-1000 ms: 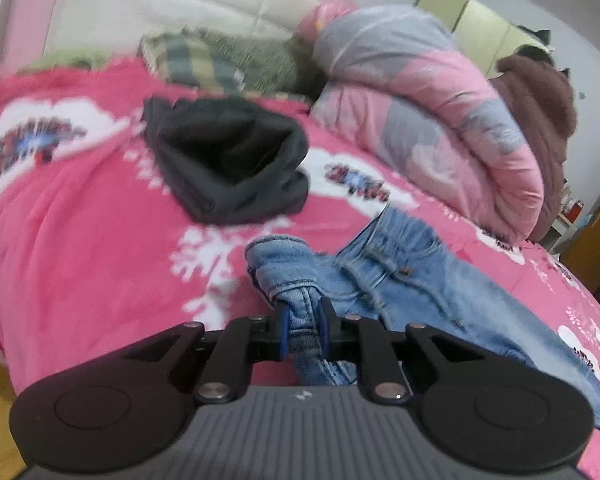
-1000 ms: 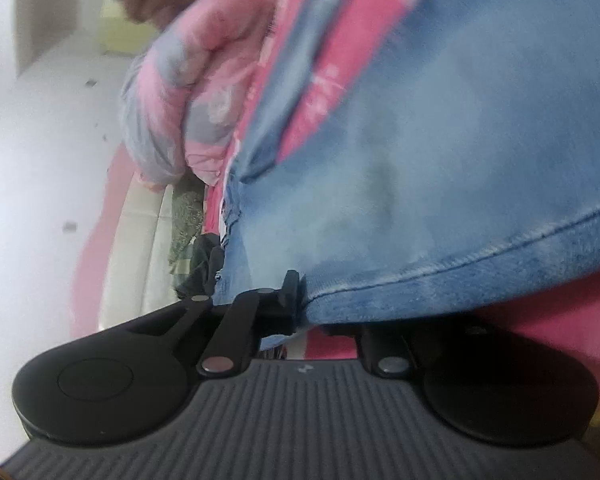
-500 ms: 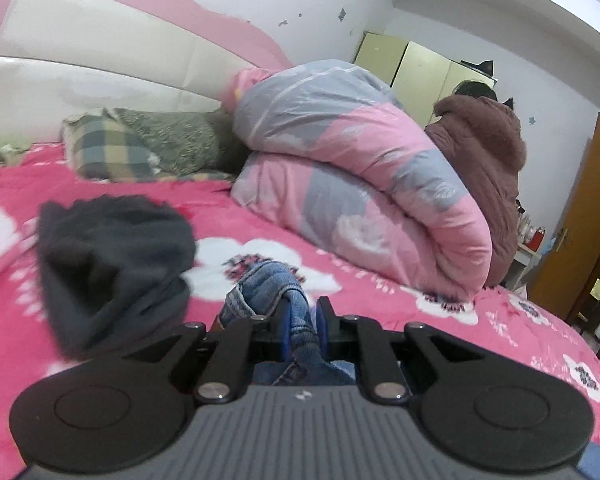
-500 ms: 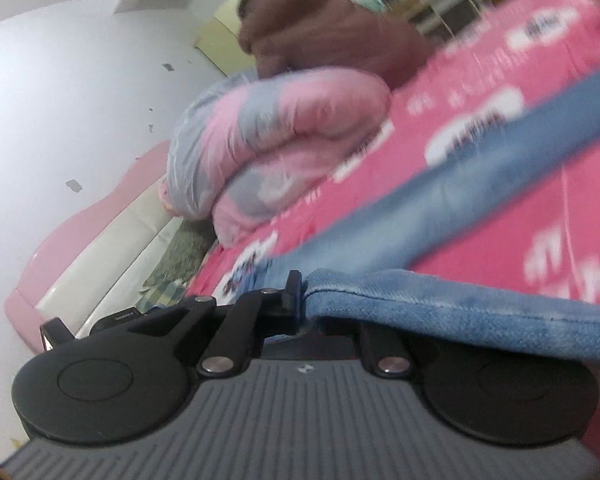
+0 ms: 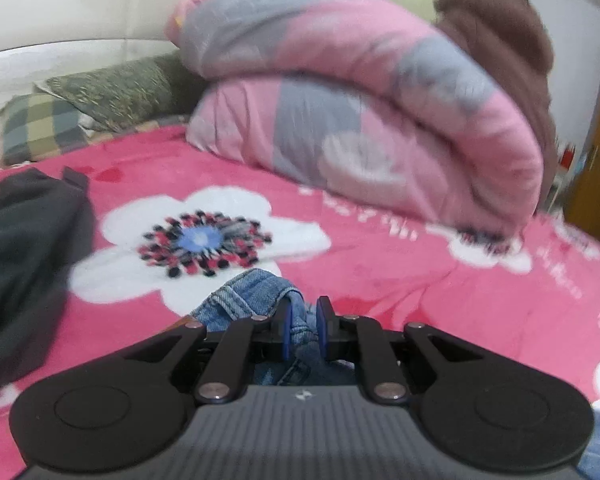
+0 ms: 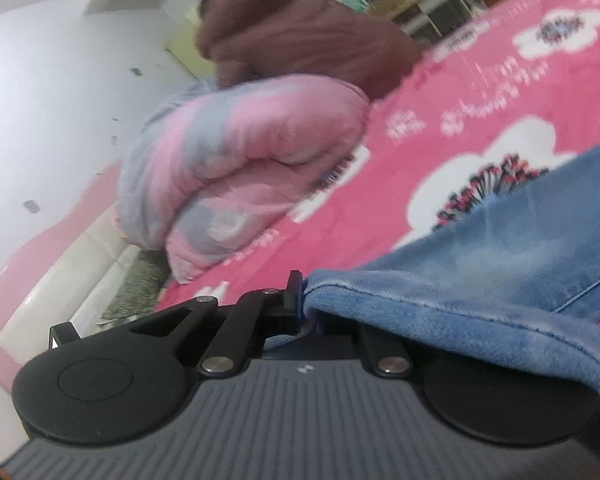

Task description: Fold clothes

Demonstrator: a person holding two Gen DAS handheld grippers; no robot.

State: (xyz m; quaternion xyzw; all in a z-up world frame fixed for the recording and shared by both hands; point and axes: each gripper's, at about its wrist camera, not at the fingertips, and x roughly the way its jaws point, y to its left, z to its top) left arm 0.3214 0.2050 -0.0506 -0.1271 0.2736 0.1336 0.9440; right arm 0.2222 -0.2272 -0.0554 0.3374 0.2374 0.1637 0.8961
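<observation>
A pair of blue jeans [image 5: 252,294] lies on the pink flowered bedspread [image 5: 400,280]. My left gripper [image 5: 304,322] is shut on a bunched fold of the jeans, just above the bed. In the right wrist view my right gripper [image 6: 312,308] is shut on a hem of the jeans [image 6: 500,256], which drape over its right finger and hide it. Most of the jeans lie below the left wrist view.
A dark grey garment [image 5: 20,256] lies on the bed at the left. A rolled pink and grey quilt [image 5: 360,112] with a brown coat [image 5: 500,40] sits at the back. Checked and green pillows [image 5: 80,116] rest against the white headboard. A wooden door [image 5: 596,160] stands far right.
Both grippers have kept hold of the jeans and carried them across the bed. The left view has moved in lower towards the quilt; the right one has tilted, with the jeans draping lower.
</observation>
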